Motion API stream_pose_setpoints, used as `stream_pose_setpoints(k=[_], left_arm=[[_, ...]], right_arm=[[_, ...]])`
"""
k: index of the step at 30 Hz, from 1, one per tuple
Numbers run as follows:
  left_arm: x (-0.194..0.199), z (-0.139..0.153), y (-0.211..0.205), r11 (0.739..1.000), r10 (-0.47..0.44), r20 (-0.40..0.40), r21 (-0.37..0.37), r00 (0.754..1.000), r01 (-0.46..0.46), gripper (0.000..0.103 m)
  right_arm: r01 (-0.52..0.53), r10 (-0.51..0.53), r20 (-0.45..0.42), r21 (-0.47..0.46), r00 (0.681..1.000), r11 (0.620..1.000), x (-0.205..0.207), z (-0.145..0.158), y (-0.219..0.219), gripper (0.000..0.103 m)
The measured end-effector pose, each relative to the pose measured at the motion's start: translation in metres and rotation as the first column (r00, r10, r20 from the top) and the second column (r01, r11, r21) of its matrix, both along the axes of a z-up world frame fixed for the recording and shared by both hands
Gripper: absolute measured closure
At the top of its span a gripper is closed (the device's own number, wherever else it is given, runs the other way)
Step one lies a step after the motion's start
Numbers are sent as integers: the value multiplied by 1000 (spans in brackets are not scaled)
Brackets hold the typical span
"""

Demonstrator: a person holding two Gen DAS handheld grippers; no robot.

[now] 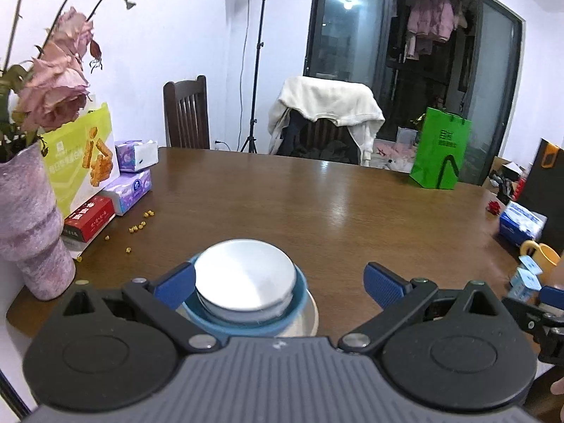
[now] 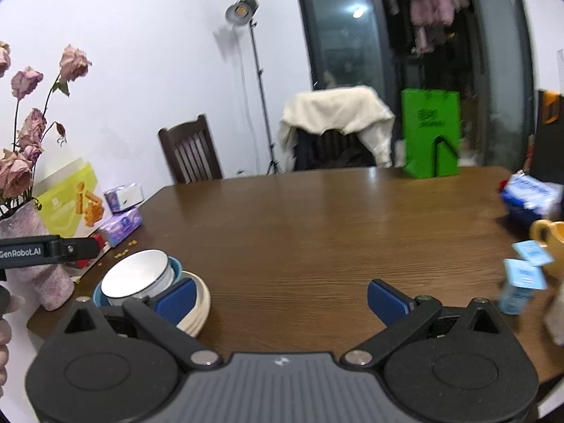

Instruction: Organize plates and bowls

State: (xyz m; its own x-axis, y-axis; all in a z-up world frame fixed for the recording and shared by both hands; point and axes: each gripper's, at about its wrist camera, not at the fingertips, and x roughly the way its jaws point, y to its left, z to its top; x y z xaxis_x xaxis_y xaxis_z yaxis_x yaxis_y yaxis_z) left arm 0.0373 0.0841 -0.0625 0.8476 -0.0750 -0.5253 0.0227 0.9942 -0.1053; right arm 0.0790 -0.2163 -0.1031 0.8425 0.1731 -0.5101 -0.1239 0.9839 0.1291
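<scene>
The brown worktop [image 2: 317,218] carries one stack at its near left corner: cream plates [image 2: 197,312] at the bottom, a blue bowl [image 1: 298,296] on them, and an overturned steel bowl [image 1: 245,275] nested on top. No other dishes are visible, so stacking appears complete. Left gripper [image 1: 278,282] and right gripper [image 2: 282,298] have jaws wide and empty.

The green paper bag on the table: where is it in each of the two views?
Left wrist view: green paper bag at the table's far edge, right of centre.
Right wrist view: green paper bag at the far edge, right of centre.
Shared landmark: the cloth-draped chair left of it.
</scene>
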Motion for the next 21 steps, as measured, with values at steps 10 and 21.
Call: stream_pose_setpoints(k=[10, 21], left_arm=[[-85, 7, -12, 999, -19, 55, 35, 998, 17, 0], [-146, 6, -14, 998, -45, 79, 38, 996, 42, 0]], right_arm=[[123, -118, 88, -44, 989, 991, -99, 15, -16, 0], [133, -126, 110, -62, 986, 989, -167, 20, -13, 0]])
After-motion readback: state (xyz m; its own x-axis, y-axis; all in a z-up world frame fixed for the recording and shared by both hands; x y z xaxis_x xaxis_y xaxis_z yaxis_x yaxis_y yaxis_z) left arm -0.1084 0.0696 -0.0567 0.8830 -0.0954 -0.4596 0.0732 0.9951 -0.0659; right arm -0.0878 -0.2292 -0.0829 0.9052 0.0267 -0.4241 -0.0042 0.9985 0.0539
